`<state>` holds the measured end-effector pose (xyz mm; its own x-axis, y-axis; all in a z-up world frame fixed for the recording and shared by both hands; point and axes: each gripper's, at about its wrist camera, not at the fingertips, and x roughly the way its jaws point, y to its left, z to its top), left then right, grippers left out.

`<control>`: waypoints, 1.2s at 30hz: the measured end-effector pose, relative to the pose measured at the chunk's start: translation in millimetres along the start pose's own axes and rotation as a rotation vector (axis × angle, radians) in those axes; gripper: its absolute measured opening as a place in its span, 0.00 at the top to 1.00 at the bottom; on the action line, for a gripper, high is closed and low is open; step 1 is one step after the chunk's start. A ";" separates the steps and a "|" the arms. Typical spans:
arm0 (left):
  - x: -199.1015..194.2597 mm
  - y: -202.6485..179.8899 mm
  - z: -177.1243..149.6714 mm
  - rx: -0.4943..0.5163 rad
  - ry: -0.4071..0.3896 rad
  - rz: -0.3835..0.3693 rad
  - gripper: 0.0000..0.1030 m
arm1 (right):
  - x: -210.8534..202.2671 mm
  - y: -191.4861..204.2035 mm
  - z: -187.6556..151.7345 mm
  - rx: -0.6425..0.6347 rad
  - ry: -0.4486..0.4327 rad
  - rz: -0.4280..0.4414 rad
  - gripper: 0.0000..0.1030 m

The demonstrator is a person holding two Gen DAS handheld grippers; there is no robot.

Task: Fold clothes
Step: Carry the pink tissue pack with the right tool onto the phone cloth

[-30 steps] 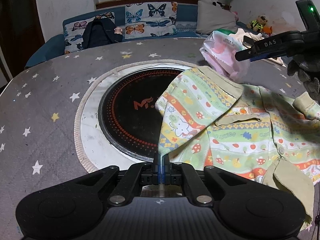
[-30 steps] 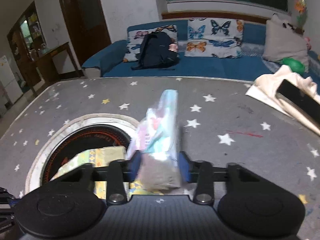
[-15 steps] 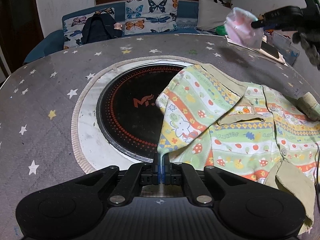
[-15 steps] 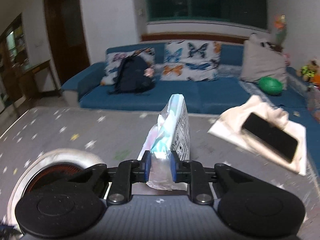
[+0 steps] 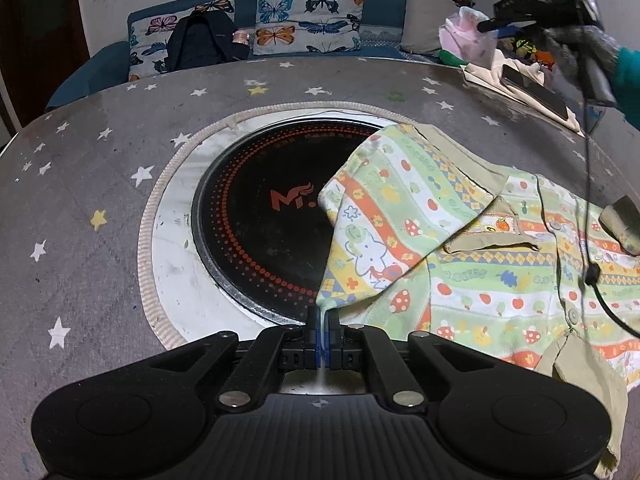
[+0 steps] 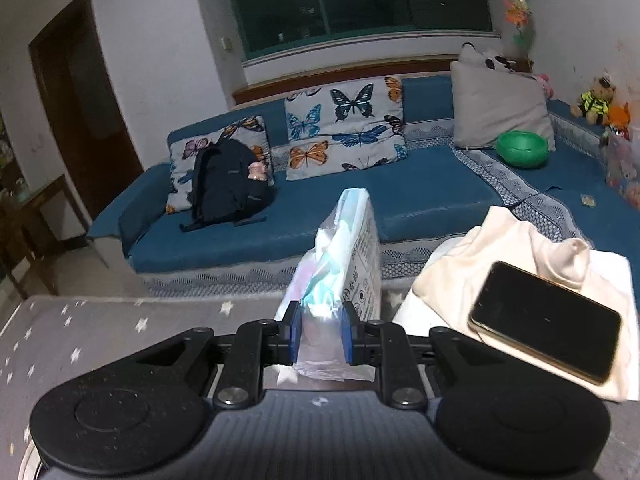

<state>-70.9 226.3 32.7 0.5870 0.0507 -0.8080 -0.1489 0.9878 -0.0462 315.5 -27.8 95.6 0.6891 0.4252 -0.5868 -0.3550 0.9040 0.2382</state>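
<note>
A child's shirt [image 5: 460,264] with green, orange and white cartoon stripes lies spread on the right half of the star-print table [image 5: 100,240]. One sleeve is folded over toward the middle. My left gripper [image 5: 322,334] is shut on the near corner of that sleeve, low over the table. My right gripper [image 6: 320,334] is shut on a soft plastic packet [image 6: 344,264] with pink and teal print, held up in the air at the table's far right edge. From the left wrist view, the right gripper [image 5: 486,26] and packet [image 5: 466,36] hang above the far right corner.
A round black cooktop [image 5: 264,216] is set into the table's middle, partly under the shirt. A phone [image 6: 544,320] rests on a cream cloth [image 6: 500,252] at the far right corner. Behind the table stands a blue sofa [image 6: 420,192] with butterfly cushions and a dark backpack [image 6: 224,184].
My right gripper has carried the packet from above the shirt away to the table's far right edge, beside the phone. The left gripper and the sleeve have stayed put.
</note>
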 end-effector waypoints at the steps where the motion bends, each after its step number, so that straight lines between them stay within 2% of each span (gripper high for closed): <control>1: 0.5 -0.6 0.6 0.002 0.002 0.002 0.98 | 7.6 -3.6 0.3 0.015 0.006 0.009 0.81; 4: 1.3 -1.2 1.4 0.008 0.005 0.004 0.98 | 29.0 -15.8 -1.4 0.055 0.041 0.006 0.78; 5: 1.6 -0.7 2.0 0.007 0.006 0.002 0.98 | 32.6 -18.3 -3.6 0.054 0.034 -0.026 0.73; 8: 1.8 0.7 2.7 0.001 0.010 -0.001 0.98 | 36.9 -25.4 -11.5 0.036 0.032 -0.108 0.70; 11: 1.5 0.1 3.2 0.007 0.011 0.001 0.98 | 30.9 -29.4 -16.0 0.015 0.024 -0.137 0.57; 16: -1.9 0.4 2.7 0.004 0.002 0.007 0.96 | 16.0 -29.7 -15.6 -0.014 0.021 -0.198 0.52; 18: -4.9 0.0 2.2 0.003 -0.005 0.007 0.96 | 9.3 -29.5 -14.8 -0.019 0.019 -0.217 0.45; 31: -21.3 -5.3 -2.5 0.040 -0.045 0.020 0.94 | -64.0 -17.5 -22.7 -0.075 0.014 -0.182 0.45; 36: -29.0 -5.6 -6.5 0.045 -0.054 0.034 0.91 | -99.5 -3.0 -37.7 -0.131 0.020 -0.156 0.38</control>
<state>-92.3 218.3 52.6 0.6245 0.0907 -0.7757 -0.1343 0.9909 0.0078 224.2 -74.6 124.2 0.7302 0.2782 -0.6240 -0.3250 0.9448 0.0410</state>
